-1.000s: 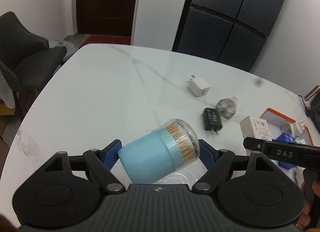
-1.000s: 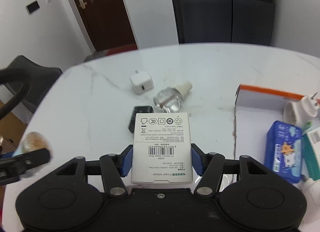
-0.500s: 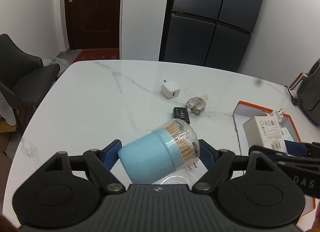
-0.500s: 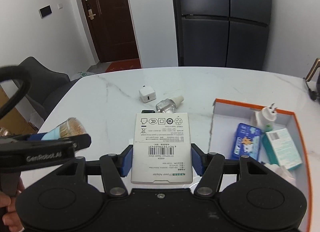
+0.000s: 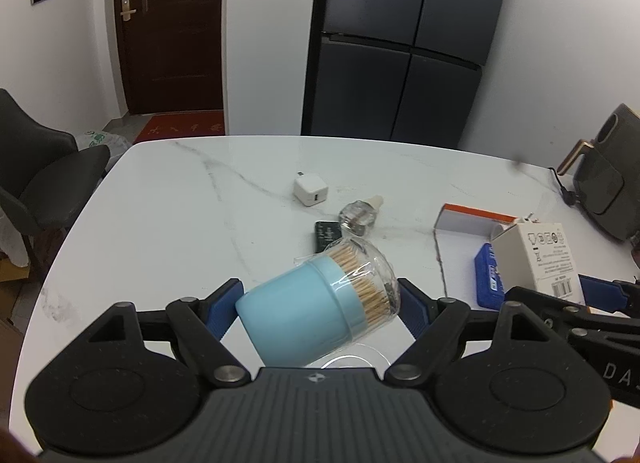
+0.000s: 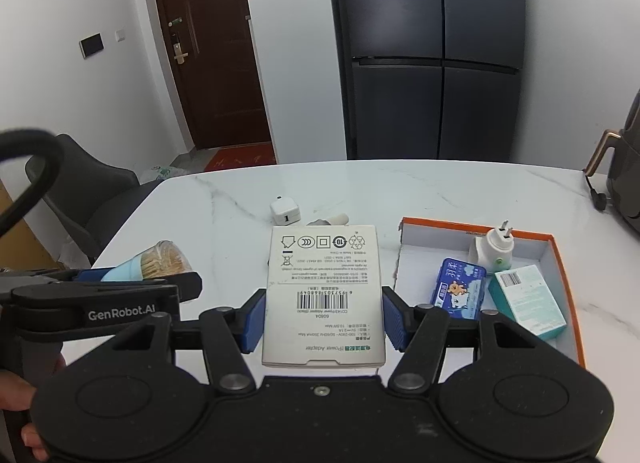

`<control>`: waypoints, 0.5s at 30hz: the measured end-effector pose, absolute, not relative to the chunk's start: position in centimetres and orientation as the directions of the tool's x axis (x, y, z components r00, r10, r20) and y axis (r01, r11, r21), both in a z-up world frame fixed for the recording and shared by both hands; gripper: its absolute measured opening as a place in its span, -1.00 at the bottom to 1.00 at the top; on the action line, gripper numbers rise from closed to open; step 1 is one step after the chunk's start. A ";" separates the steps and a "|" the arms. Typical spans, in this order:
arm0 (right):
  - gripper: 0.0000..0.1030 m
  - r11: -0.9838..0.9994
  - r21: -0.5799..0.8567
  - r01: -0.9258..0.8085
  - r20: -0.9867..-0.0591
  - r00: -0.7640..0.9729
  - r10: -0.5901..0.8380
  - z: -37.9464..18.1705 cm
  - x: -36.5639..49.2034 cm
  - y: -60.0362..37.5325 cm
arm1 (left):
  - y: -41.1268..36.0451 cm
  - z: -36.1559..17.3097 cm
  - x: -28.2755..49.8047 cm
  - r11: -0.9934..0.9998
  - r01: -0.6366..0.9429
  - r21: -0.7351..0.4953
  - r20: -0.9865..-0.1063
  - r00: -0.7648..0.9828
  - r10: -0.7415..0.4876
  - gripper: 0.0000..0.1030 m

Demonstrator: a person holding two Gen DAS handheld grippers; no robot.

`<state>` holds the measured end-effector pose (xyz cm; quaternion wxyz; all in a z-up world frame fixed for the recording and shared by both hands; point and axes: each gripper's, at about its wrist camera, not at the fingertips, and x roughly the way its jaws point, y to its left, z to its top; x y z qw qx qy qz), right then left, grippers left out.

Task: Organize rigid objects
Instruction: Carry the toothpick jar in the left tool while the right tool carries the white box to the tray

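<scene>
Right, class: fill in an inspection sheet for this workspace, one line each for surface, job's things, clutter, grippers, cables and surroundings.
Surface: white marble table, grey veins.
Job's things: toothpick jar, blue with a clear cap, tilted; white adapter box; orange-rimmed tray holding a blue pack, a teal box and a white plug.
Clutter: white charger cube, small glass bottle on its side, black adapter, all loose on the table.
Grippers: left gripper clamps the jar; right gripper clamps the adapter box.
Cables: a black cord at the far right edge.
Surroundings: dark fridge, brown door, grey chair.
</scene>
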<state>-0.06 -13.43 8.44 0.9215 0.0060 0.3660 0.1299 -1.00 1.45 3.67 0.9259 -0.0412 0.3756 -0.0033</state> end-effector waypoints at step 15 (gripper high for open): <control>0.38 0.971 0.115 -0.211 -0.668 0.707 0.232 8.6 -1.7 -14.6 | -0.3 3.8 -2.0 0.997 0.010 -0.075 -0.695 0.716 -0.059 0.60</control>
